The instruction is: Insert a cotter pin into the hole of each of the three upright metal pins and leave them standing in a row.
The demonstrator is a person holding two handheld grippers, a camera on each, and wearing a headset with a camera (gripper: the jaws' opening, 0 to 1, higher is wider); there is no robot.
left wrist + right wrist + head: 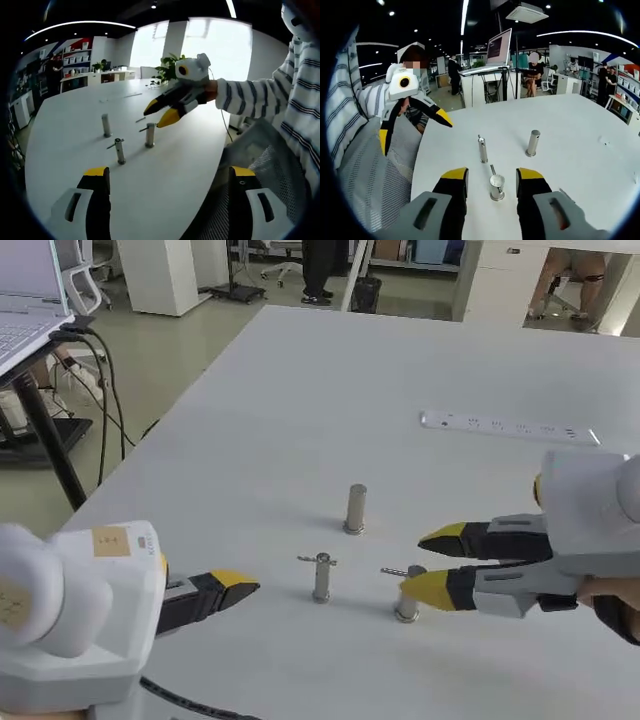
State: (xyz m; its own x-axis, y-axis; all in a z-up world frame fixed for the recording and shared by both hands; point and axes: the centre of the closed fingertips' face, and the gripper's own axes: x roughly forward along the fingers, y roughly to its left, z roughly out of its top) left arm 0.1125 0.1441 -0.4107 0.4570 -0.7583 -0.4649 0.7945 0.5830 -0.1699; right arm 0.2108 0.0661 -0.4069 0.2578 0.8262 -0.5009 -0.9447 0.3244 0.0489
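Note:
Three upright metal pins stand on the white table (300, 400). The far pin (355, 508) (106, 125) (533, 143) has no cotter pin through it. A cotter pin crosses the top of the middle pin (321, 577) (120, 150) (482, 149). The near right pin (407, 602) (150, 135) (496, 187) also carries a cotter pin (392, 571) (493, 170). My right gripper (435, 562) (492, 176) (162, 111) is open, its jaws on either side of that pin without touching it. At the lower left, off the pins, my left gripper (235, 590) (169, 174) (412, 130) is open and holds nothing.
A white power strip (510, 427) lies on the table at the back right. A laptop (25, 300) sits on a stand past the table's left edge. A mesh chair (375, 165) stands near the table's front edge. People are in the background.

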